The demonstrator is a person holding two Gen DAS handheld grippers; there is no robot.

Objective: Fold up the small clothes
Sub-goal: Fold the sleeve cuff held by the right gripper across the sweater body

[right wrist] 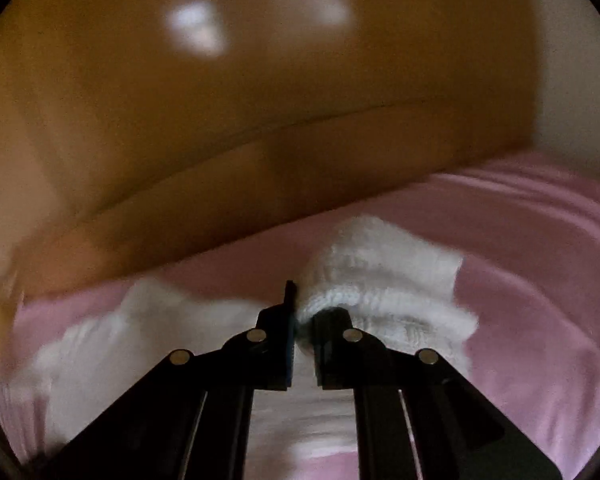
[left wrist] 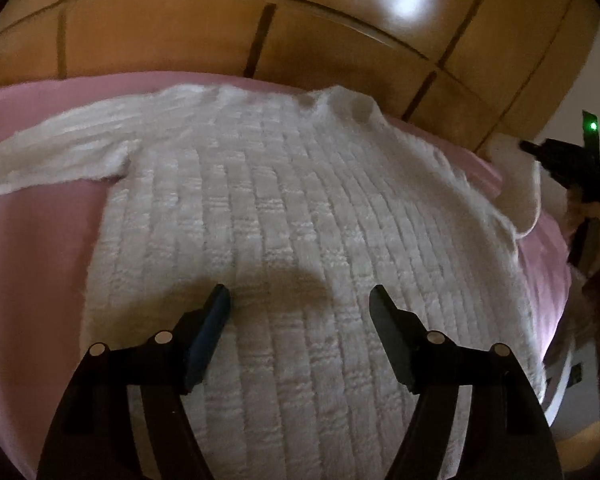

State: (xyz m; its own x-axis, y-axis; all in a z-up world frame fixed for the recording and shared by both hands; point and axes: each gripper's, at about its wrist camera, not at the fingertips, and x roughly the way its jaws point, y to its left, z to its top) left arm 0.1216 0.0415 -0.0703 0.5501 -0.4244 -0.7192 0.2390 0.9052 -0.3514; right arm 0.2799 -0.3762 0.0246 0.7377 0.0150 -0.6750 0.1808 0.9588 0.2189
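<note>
A white knitted sweater lies flat on a pink bedsheet, its left sleeve stretched out to the left. My left gripper hangs open just above the sweater's lower body, nothing between its fingers. At the right edge of the left wrist view my right gripper holds up the sweater's right sleeve. In the blurred right wrist view the right gripper is shut on the white sleeve cuff, which bunches over the right finger and is lifted off the sheet.
A glossy wooden wardrobe with panelled doors stands right behind the bed. The pink sheet spreads to the right of the sleeve. A white wall shows at the far right, and a hand holds the right gripper.
</note>
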